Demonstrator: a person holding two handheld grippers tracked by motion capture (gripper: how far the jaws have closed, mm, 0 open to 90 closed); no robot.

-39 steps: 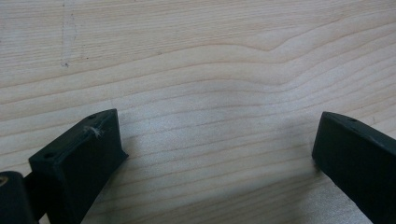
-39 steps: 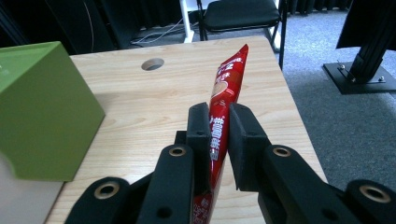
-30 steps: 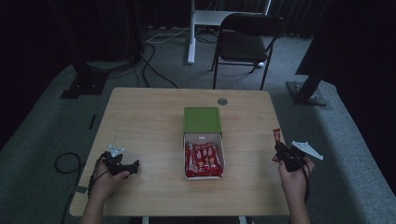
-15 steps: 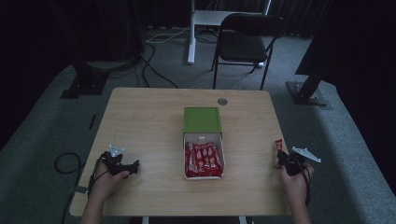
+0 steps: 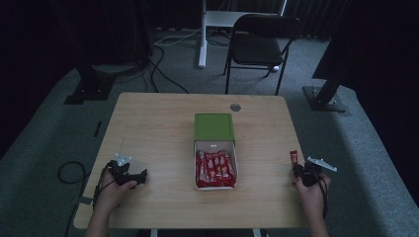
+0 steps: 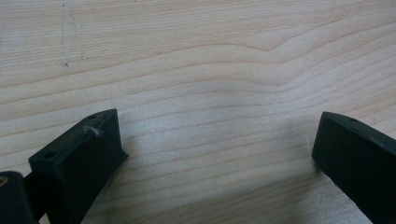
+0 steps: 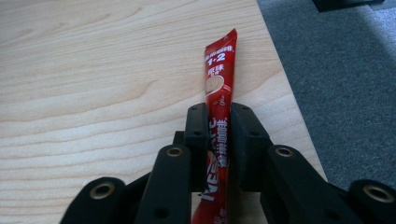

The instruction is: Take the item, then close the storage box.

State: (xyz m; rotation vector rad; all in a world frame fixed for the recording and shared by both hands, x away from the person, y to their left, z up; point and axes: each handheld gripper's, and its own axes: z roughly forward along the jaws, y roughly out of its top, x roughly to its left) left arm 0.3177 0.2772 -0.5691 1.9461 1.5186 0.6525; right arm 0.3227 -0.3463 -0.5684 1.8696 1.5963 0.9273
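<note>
From the high view, we see our right gripper [image 5: 299,170] near the table's right edge with a slim red foil coffee sachet [image 5: 293,156] in its jaws, well apart from the white open box of red sachets [image 5: 215,169] and its green lid [image 5: 213,126] mid-table. Our left gripper [image 5: 129,175] rests on the light wooden table [image 5: 153,128].

In the left gripper view, our jaws stand wide apart over bare wood, nothing between them.

In the right gripper view, our jaws have just been easing open around the sachet [image 7: 219,116], pinched edge-on near its middle. We judge it light, soft and slippery, so a mid-length grip suits it.
</note>
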